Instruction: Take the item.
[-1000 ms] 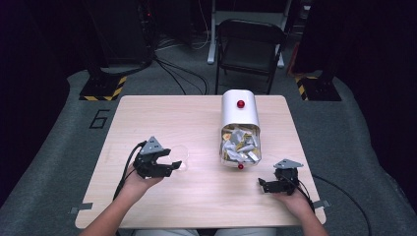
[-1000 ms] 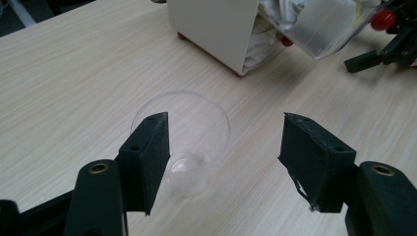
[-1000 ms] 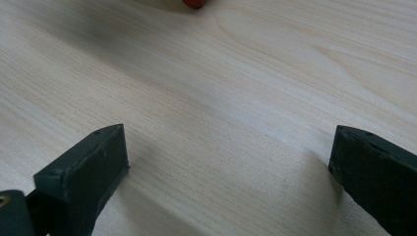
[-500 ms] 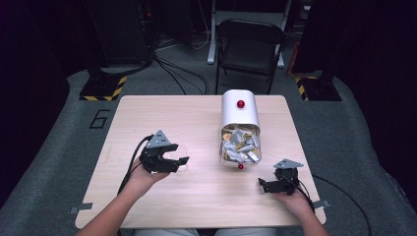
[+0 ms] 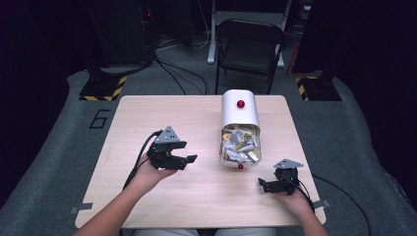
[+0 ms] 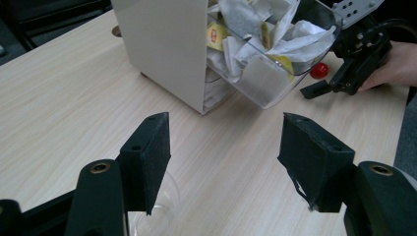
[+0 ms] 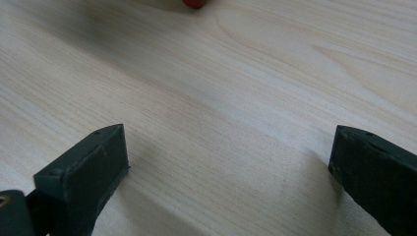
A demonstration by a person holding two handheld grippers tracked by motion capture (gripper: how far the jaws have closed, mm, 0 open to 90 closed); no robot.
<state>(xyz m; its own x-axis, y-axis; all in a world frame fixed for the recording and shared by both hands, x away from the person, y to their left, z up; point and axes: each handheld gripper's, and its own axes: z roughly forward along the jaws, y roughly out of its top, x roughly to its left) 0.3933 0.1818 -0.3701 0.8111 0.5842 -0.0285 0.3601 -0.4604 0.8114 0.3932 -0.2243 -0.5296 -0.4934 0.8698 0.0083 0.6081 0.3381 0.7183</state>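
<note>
Left gripper view: left gripper (image 6: 226, 147) spread wide, pads bare, nothing clamped or touched. Under the near-side jaw, rim of a clear cup (image 6: 157, 223), apparently not in contact. Straight ahead of the tips, bare table (image 6: 59, 108), then a white dispenser box (image 6: 162, 49) with its clear drawer (image 6: 268, 83) hanging open and heaped with paper sachets (image 6: 246, 29); red knob (image 6: 319, 70) on the drawer front, beyond and toward the far-side jaw.

Likely step, judging by the pose: reaching forward for one sachet. Best done by coming in over the drawer's rim from above, picking out a single loose corner on top of the heap, and closing gently to avoid dragging out neighbours or shoving the light box backward. Worth keeping clear of the cup below.

Right gripper (image 7: 226, 162) likewise released and empty, jaws wide and low over bare wood, red knob just ahead of the tips. Could brace the box if it slides.
</note>
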